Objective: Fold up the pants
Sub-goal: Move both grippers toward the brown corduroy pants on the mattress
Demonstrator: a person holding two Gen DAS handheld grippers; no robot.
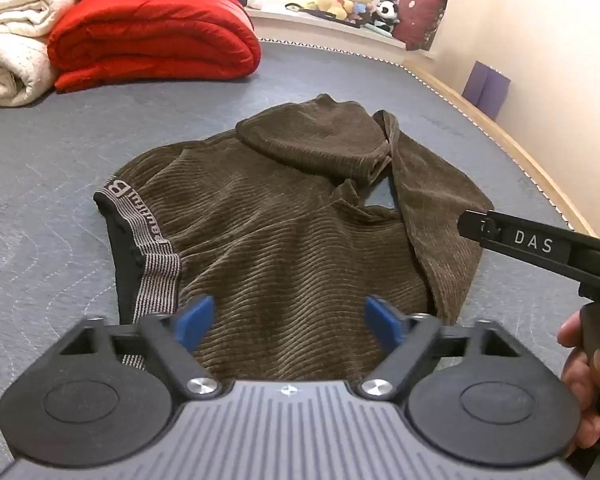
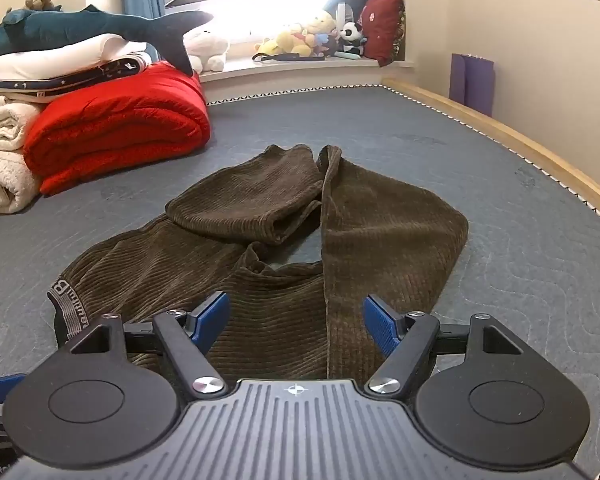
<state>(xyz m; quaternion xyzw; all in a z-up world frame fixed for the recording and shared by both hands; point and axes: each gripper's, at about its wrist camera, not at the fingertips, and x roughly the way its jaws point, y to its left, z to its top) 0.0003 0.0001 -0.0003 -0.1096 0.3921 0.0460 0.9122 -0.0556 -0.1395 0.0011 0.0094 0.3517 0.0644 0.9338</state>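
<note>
Brown pants (image 1: 284, 216) lie mid-bed (image 1: 60, 152), long axis running away from both hand-held grippers, left (image 1: 290, 322) and right (image 2: 296, 320). Both are wide open, empty and equally near.

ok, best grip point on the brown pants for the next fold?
Probably the brown pants at the striped waistband, approached from its open left edge: it lies flat, thick and exposed on the grey mattress, while the legs are already doubled back. Both grippers hover open above.
</note>
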